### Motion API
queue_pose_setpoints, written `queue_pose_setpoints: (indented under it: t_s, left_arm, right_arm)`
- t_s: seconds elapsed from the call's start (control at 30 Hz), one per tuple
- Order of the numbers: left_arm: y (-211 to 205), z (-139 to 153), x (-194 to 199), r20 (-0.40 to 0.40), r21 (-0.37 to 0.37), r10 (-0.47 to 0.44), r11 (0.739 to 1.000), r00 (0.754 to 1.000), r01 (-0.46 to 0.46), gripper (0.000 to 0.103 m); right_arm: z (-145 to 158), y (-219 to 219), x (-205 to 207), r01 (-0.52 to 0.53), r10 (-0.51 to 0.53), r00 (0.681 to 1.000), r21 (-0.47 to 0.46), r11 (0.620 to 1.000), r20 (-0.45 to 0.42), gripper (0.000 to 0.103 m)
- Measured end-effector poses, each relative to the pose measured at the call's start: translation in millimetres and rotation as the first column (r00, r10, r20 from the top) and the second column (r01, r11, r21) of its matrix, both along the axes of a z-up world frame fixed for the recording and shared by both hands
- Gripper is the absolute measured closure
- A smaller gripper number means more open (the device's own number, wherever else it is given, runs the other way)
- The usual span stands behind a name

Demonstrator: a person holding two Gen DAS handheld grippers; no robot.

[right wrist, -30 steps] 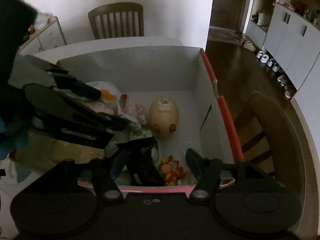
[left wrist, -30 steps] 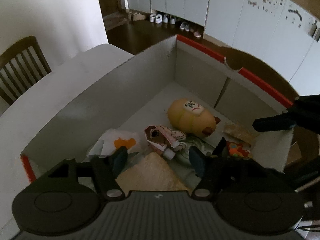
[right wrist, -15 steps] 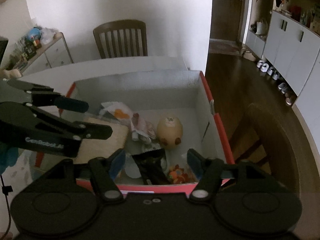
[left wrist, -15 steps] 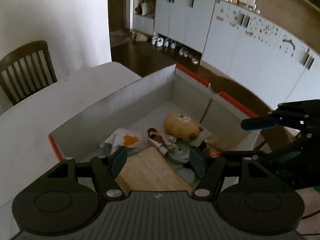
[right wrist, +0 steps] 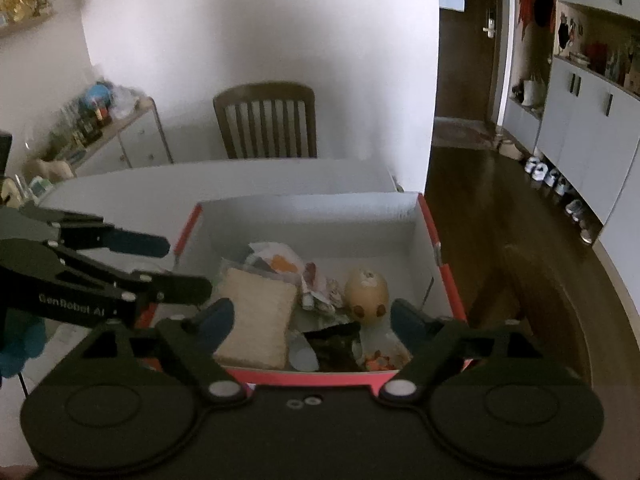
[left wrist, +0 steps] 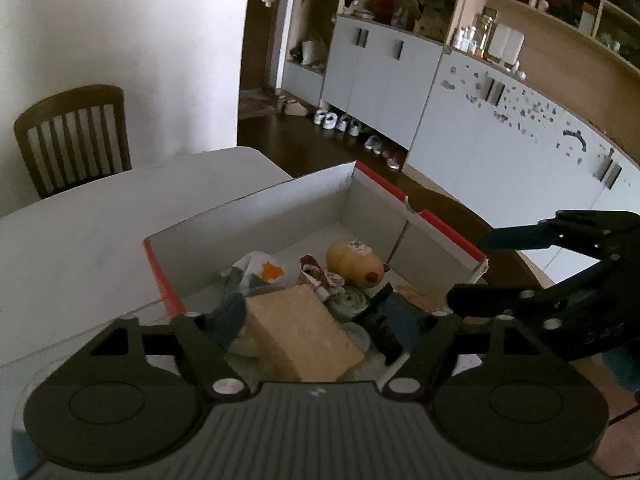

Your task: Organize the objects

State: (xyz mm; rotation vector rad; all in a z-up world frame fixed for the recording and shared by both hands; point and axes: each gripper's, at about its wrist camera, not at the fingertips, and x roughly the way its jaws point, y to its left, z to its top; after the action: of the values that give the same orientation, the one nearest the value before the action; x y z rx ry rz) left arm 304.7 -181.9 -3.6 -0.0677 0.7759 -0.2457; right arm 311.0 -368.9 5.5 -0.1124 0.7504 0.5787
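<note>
Below both grippers, the box (right wrist: 434, 236) holds the sponge (right wrist: 256, 316); left gripper (left wrist: 316, 320) and right gripper (right wrist: 312, 318) have just widened, empty.

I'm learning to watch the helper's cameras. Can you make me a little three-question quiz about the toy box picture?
1. True or false: the tan sponge lies inside the red-edged box.
2. What stands behind the white table? A) chair B) fridge C) bicycle
3. Fill in: the left gripper and the right gripper, whose jaws have just been opening, are both ____ and hold nothing.

Key: 1 true; 2 A, the wooden chair; 3 open.
</note>
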Motion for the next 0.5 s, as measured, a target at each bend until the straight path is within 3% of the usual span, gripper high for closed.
queue_pose_setpoints:
  t_s: [0.1, 0.23, 0.33, 0.5]
  left_arm:
    - [1.0, 2.0, -10.3, 0.015, 0.008, 0.014, 1.0, 1.0, -0.014, 0.02]
    - [1.4, 4.4, -21.9, 0.025, 0.001, 0.034, 0.999, 0.999, -0.034, 0.0]
    - [1.4, 6.3, -29.5, 0.031, -0.017, 0.041, 0.999, 0.999, -0.041, 0.0]
    - [-4.3, 10.9, -43.8, 0.062, 0.022, 0.06, 0.998, 0.996, -0.062, 0.0]
  right_arm:
    - [5.4, -4.0, -8.7, 0.004, -0.005, 0.999, 0.031, 1.0, 0.031, 0.006]
    - [11.2, -7.6, -21.0, 0.005, -0.009, 0.997, 0.059, 0.998, 0.078, 0.0]
    - [13.1, -8.2, -28.6, -0.001, -0.005, 0.996, 0.071, 0.997, 0.092, 0.0]
    - [10.5, -9.1, -37.3, -0.001, -0.006, 0.996, 0.077, 0.997, 0.09, 0.0]
